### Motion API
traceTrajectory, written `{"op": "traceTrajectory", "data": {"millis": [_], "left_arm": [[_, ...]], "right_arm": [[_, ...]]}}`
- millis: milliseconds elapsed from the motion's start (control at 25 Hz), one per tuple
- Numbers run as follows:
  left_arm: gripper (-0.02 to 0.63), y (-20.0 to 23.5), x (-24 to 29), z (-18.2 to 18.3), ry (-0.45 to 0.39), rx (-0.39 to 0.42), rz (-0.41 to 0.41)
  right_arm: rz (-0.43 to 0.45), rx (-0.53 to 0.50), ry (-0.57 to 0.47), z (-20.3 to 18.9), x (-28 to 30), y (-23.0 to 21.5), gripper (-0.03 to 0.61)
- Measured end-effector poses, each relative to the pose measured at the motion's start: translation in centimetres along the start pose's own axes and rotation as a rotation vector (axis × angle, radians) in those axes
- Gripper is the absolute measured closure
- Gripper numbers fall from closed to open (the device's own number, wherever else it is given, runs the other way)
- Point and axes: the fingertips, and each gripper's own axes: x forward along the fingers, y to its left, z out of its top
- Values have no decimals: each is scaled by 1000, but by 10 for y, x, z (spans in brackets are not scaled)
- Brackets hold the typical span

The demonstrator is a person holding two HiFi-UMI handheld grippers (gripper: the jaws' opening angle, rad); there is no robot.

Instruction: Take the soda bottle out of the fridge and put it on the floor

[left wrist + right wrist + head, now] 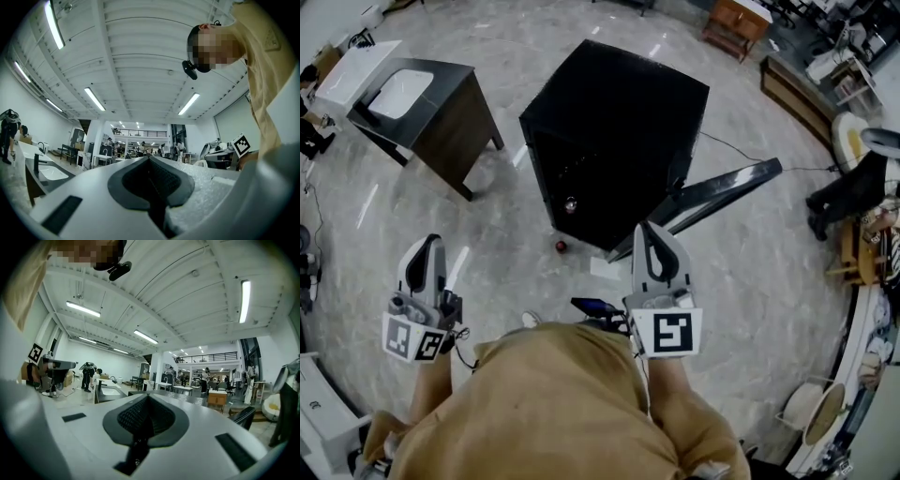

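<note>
A black fridge (619,122) stands on the marble floor ahead of me, its door (722,192) swung open to the right. Inside the dark opening a small round glint (570,202) shows; I cannot tell whether it is the soda bottle. A small red thing (561,246) lies at the fridge's lower front edge. My left gripper (426,244) is held low at the left, well short of the fridge, jaws together and empty (150,158). My right gripper (649,228) points at the fridge's front right corner, also shut with nothing in it (147,394).
A dark table with a white sink (412,94) stands at the left. Wooden furniture (736,21) sits at the back right. A cable (741,150) runs across the floor behind the fridge. A person (853,187) is at the right edge.
</note>
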Motion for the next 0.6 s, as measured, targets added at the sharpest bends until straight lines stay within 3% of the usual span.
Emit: {"op": "traceTrajectory", "data": {"millis": [200,600], "left_arm": [[618,3,1,-4,-13,-40,1],[619,-4,-7,27,-54,4,13]], "right_arm": [[-38,21,27,-9,-20,-8,578],[-123,20,-18,8,-55,-31,578]]}}
